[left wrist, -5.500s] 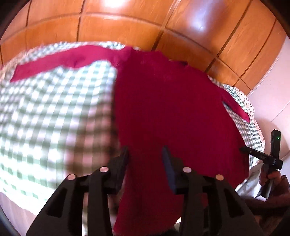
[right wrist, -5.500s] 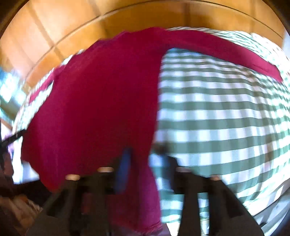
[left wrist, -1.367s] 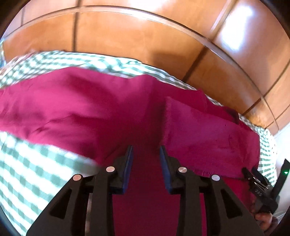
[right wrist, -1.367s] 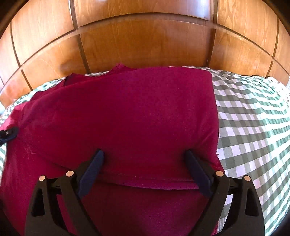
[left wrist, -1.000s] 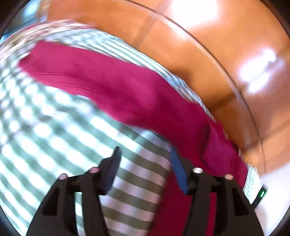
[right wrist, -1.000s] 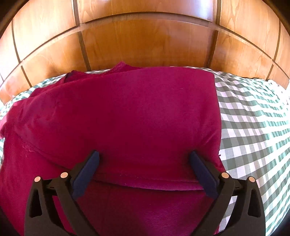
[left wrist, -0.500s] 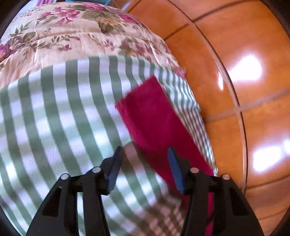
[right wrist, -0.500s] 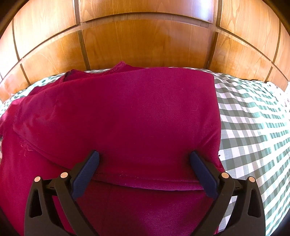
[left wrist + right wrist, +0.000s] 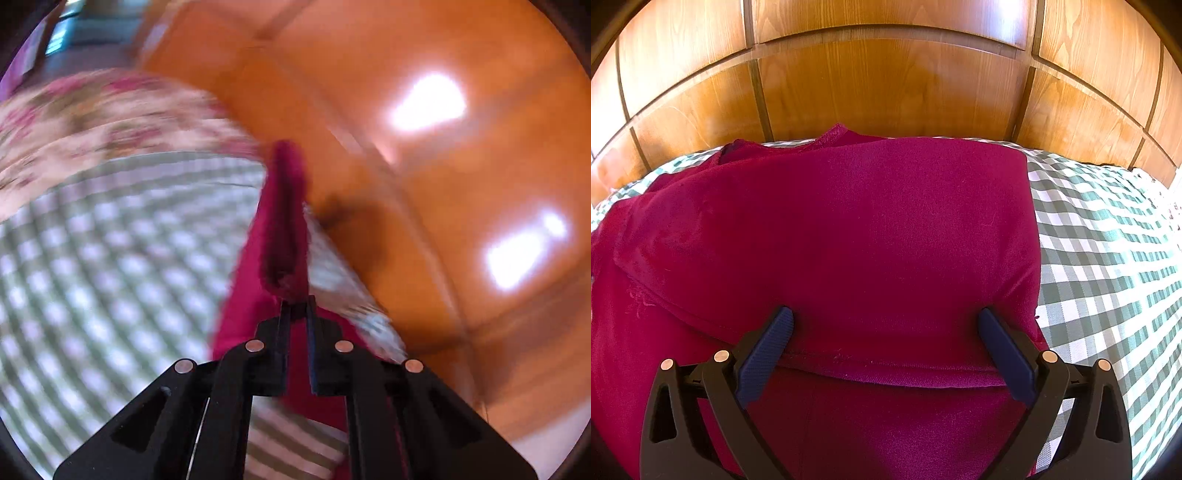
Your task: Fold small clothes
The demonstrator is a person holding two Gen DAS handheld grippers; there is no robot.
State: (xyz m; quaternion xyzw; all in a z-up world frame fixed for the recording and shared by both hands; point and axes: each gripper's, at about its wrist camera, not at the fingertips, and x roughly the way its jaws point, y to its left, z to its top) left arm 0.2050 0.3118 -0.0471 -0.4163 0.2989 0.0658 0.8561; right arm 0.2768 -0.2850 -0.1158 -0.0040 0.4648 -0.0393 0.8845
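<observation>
left tool [image 9: 295, 308]: jaws closing, pinching a sleeve [image 9: 284, 236] end at frame centre, blurred | right tool [image 9: 886, 325]: spread wide over the garment's [image 9: 849, 240] folded hem, low centre, pads off the cloth | garment: flat on the checked bed [image 9: 1108, 258], filling left and centre | headboard [image 9: 886, 85]: top

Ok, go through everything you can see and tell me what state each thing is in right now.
Left gripper: jaws closing, pinching the sleeve end.
Right gripper: open wide, holding nothing.
Red sweater: partly folded, lying flat.
Sweater sleeve: lifted off the cloth.
Green checked cloth: spread flat under the sweater.
</observation>
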